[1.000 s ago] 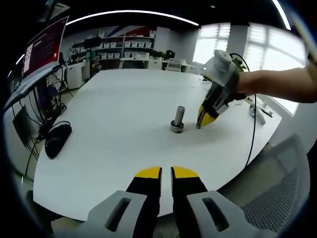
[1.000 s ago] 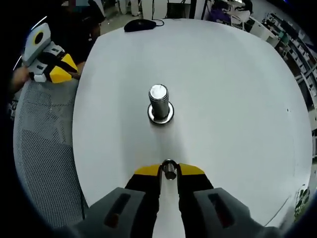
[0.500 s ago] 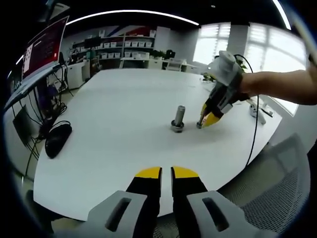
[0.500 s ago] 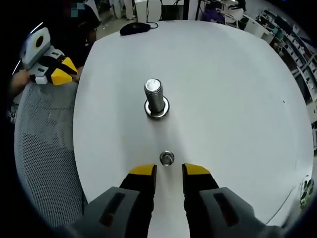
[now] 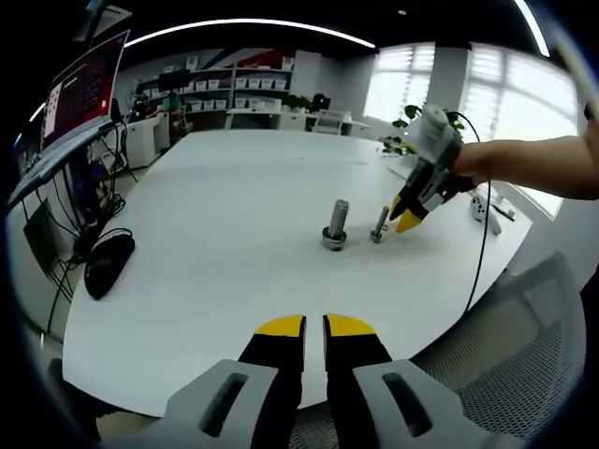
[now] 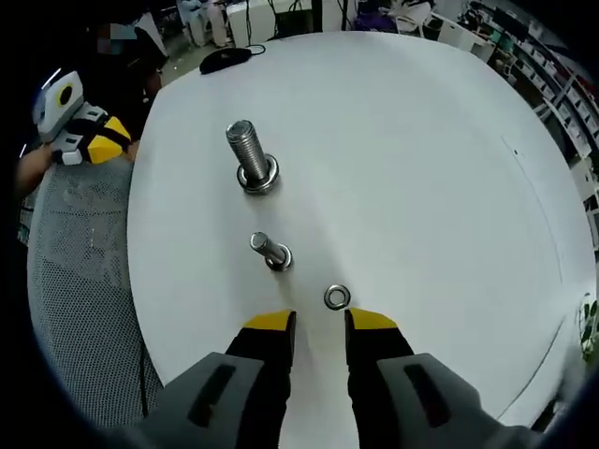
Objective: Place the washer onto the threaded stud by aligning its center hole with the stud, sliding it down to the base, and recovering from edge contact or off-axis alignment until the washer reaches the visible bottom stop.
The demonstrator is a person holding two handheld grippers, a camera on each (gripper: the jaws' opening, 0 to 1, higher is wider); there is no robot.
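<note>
Washer (image 6: 336,297) is lying flat on the bench (image 6: 421,168), just beyond the right gripper (image 6: 318,323), whose jaws are standing narrowly apart and empty. Left gripper (image 5: 314,325) is idling with jaws nearly together. Pickup step: next, grasping washer, then carrying to the larger stud (image 6: 251,155), past the small bolt (image 6: 270,251).

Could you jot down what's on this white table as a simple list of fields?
surface: white table
large stud: large threaded stud, upright, ring at its base
small stud: small bolt, standing apart
washer: washer, flat on table, off any stud
right gripper: right gripper, open, just behind washer
left gripper: left gripper, jaws nearly closed, empty
other: computer mouse
</note>
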